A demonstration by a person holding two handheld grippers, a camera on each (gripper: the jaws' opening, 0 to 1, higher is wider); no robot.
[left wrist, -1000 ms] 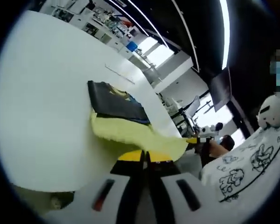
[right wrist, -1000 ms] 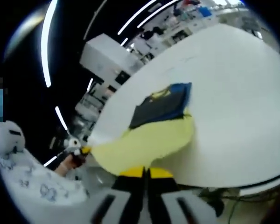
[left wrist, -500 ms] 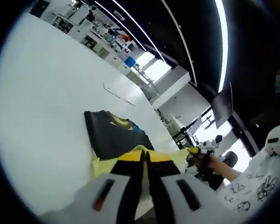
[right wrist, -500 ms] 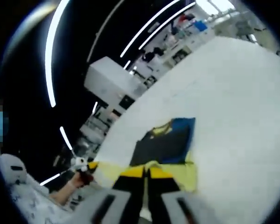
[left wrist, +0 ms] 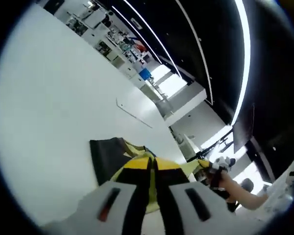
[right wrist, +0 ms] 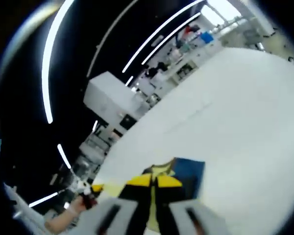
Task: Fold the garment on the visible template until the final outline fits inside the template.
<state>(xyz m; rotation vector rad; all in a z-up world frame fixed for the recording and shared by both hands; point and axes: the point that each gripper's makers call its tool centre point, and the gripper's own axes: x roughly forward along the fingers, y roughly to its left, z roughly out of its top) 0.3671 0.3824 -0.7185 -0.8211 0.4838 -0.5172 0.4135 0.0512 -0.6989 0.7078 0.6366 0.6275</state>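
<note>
The garment [left wrist: 107,152] lies on the white table [left wrist: 49,98], with a dark panel and yellow cloth behind it. My left gripper [left wrist: 152,163] is shut on its yellow edge, just above the dark panel. In the right gripper view the garment [right wrist: 188,172] shows a blue part and yellow cloth, and my right gripper [right wrist: 152,181] is shut on the yellow edge over it. The right gripper [left wrist: 209,168] comes into the left gripper view in a hand. The left gripper [right wrist: 90,190] enters the right gripper view from the left. A thin line [left wrist: 134,112] marks the table beyond the garment.
The white table [right wrist: 245,112] stretches wide beyond the garment. Shelves and benches with a blue bin [left wrist: 145,74] stand far behind it. Long ceiling light strips [right wrist: 51,58] run overhead.
Both grippers have carried the yellow edge forward over the dark part of the garment. The hanging yellow cloth seen earlier is now mostly hidden under the jaws. Both views have tipped upward.
</note>
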